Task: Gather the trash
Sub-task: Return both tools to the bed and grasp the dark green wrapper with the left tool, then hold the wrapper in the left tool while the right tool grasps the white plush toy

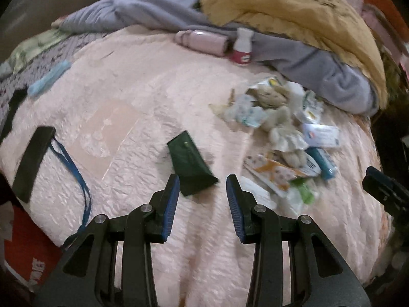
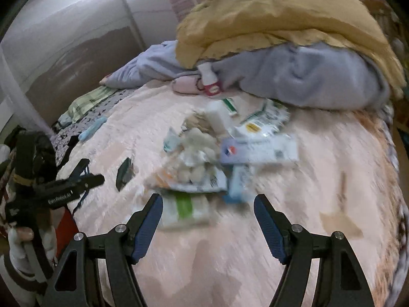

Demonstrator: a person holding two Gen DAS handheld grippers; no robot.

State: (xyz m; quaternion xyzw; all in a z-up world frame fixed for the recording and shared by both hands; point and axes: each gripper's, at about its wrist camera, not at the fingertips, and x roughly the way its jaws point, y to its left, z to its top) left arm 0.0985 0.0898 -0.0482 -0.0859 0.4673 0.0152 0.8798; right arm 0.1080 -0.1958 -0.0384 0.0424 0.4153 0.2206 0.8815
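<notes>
Left gripper (image 1: 202, 179): black frame with blue ribbed pads, jaws set fairly wide with nothing between them, held low over the bed; its near-left pad is seen just beside the lower edge of the green pouch.
Right gripper (image 2: 208, 200): same black and blue build, jaws spread wide and empty, pointed at the near edge of the trash pile; its view is smeared by motion blur.
Pale pink quilted bed cover (image 1: 143, 117): spread over the whole bed, carrying everything listed below.
Dark green flat rectangular pouch (image 1: 190, 163): lying tilted on the cover, to the left of the trash pile and apart from it.
Trash pile of crumpled wrappers, sachets and tissue wads (image 1: 281, 130): heaped on the right half of the cover; a white and green packet (image 2: 185, 209) is seen at its near edge, partly between the right gripper's pads in that view, and a small blue box (image 1: 321, 162) lies on its right side.
Black flat strap-like bar with a blue cord (image 1: 33, 163): lying at the left edge of the cover.
Light blue folded face mask (image 1: 48, 78): lying far left.
Pink cylindrical flask (image 1: 202, 42): lying on its side at the far edge, just beside a small white and red bottle (image 1: 242, 47).
Grey fleece blanket (image 1: 317, 58): bunched behind the pile, under a mustard yellow quilt (image 1: 294, 7).
</notes>
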